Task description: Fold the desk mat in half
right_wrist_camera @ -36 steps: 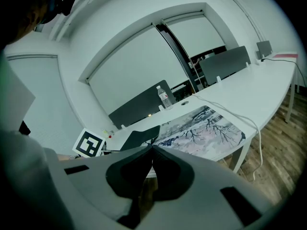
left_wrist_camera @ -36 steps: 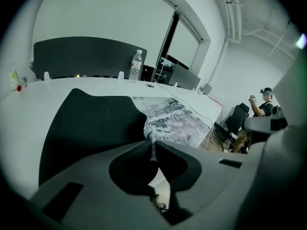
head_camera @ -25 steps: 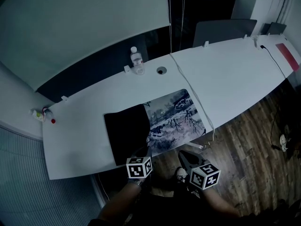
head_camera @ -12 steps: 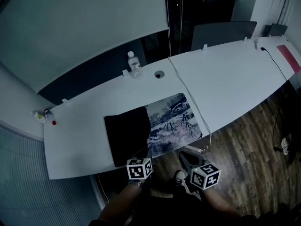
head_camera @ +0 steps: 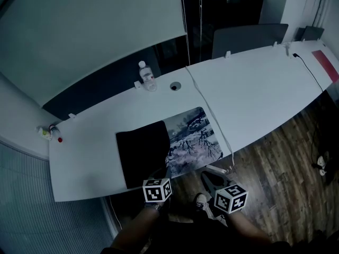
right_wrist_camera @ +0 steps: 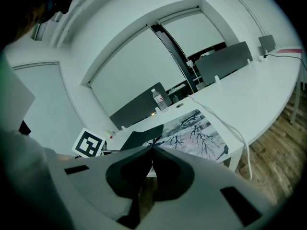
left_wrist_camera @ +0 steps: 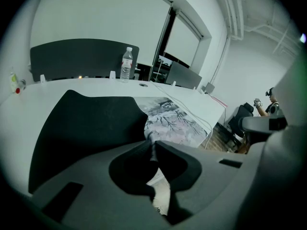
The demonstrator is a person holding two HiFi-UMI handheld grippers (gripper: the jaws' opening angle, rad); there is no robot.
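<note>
The desk mat (head_camera: 193,136) lies near the front edge of the white desk (head_camera: 265,83). Its right part shows a grey tree print. Its left part is turned over and shows the black underside (head_camera: 143,152). My left gripper (head_camera: 163,172) is at the mat's near edge, where black meets print. In the left gripper view the left gripper (left_wrist_camera: 152,150) is shut on a pinch of the mat (left_wrist_camera: 168,123). My right gripper (head_camera: 206,174) hangs just off the desk's front edge, below the printed part. In the right gripper view the right gripper (right_wrist_camera: 152,148) has its jaws pressed together, and I see nothing between them.
A water bottle (head_camera: 145,77) and a round cable hole (head_camera: 175,86) sit at the desk's back edge. A white cable (head_camera: 212,118) runs along the mat's right side and drops over the front. Small items (head_camera: 47,132) lie far left. Wooden floor (head_camera: 280,157) is on the right.
The black turned-over part has crept slightly to the right over the print. The desk has slid a little up and left in the head view; both grippers keep their spots.
</note>
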